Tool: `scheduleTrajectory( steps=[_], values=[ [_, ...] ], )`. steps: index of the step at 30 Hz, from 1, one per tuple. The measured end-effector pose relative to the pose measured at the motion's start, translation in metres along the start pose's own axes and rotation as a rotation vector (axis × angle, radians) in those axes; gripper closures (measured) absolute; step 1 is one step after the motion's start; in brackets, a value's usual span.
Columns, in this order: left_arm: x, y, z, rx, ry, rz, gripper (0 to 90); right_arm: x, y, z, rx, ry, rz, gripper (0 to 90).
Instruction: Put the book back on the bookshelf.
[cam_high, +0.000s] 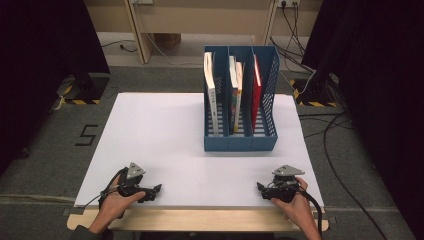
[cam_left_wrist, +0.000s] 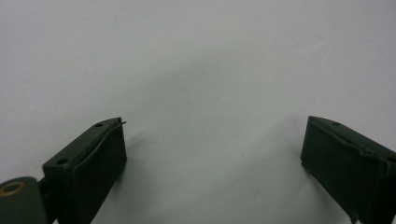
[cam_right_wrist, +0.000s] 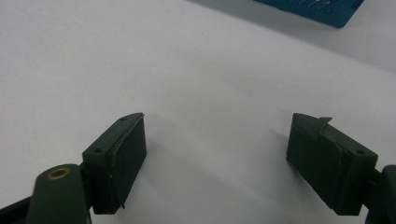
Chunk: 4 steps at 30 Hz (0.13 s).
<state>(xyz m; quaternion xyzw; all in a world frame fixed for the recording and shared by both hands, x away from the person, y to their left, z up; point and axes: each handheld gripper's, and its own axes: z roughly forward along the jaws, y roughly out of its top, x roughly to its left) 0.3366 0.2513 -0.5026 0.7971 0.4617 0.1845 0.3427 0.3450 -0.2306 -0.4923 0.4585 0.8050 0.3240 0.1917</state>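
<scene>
High view: a blue file rack with three compartments is seen standing on the far right part of the white table. A white book is held upright in its left compartment, two thin books in the middle one, and a red book in the right one. The rack is placed well apart from both grippers, ahead of them and nearer the right one. The left gripper is held low at the table's near edge, pointed inward to the right; the right gripper is held likewise, pointed inward to the left. Each is gripped from behind by a hand, the forearms entering from below. In the left gripper view the jaws are spread wide over bare table with nothing between them. In the right gripper view the jaws are likewise spread wide and empty, and a blue corner of the rack is seen at the top.
</scene>
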Motion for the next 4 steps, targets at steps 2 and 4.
scheduleTrajectory(
  steps=[2,4],
  values=[
    [0.0002,0.0002,0.0002,0.002,-0.001,-0.001,5.8,-0.0003,-0.0009,0.0001,-0.008,0.002,0.0,20.6],
    [0.0003,0.0001,0.0004,0.0,-0.004,-0.005,5.7,-0.0004,-0.0011,0.0001,-0.008,0.004,0.001,20.5]
  ],
)
